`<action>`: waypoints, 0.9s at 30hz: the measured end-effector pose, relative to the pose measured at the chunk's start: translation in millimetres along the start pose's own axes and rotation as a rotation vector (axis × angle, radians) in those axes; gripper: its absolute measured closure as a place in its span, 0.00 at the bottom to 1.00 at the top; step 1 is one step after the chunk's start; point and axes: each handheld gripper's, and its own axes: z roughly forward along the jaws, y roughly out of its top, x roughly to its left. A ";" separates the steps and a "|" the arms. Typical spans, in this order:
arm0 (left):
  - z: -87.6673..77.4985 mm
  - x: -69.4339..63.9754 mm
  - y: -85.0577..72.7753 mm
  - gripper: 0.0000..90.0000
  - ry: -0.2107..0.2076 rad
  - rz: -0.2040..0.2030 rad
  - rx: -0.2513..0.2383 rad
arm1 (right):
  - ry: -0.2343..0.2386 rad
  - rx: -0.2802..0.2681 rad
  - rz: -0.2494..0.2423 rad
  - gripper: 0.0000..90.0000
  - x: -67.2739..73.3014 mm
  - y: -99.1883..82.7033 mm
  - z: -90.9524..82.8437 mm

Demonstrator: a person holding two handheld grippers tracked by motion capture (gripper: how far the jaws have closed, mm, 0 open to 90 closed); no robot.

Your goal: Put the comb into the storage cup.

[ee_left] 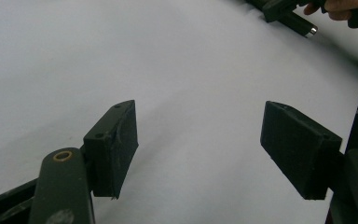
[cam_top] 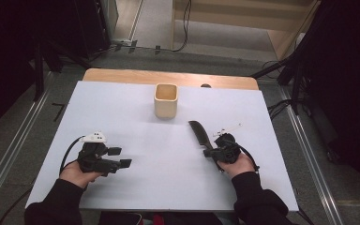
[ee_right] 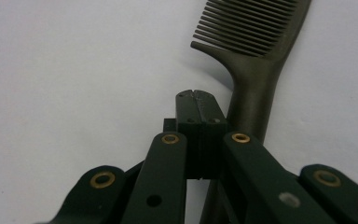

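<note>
A dark comb lies on the white sheet right of centre, teeth end toward the cup. In the right gripper view its handle runs just right of my right gripper, whose pads are pressed together with nothing between them; the comb sits beside and below them. From above, the right gripper rests at the comb's near end. My left gripper sits at the front left, jaws wide apart over bare sheet, holding nothing. A cream square cup stands upright at the back centre.
A white sheet covers the wooden table, whose back edge shows bare wood. A small white stick-like item lies right of the comb. The left gripper view catches the comb's handle end and the other hand far off. Floor rails and cables surround the table.
</note>
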 end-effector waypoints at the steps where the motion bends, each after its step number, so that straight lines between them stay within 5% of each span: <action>1: 0.1 0.0 0.0 0.31 0.000 0.000 0.000 | -0.001 -0.003 0.001 0.97 -1.6 -0.2 -0.4; 27: 0.6 -0.4 0.1 0.31 -0.002 0.002 0.005 | -0.051 -0.024 0.041 0.97 -29.0 -1.8 -9.6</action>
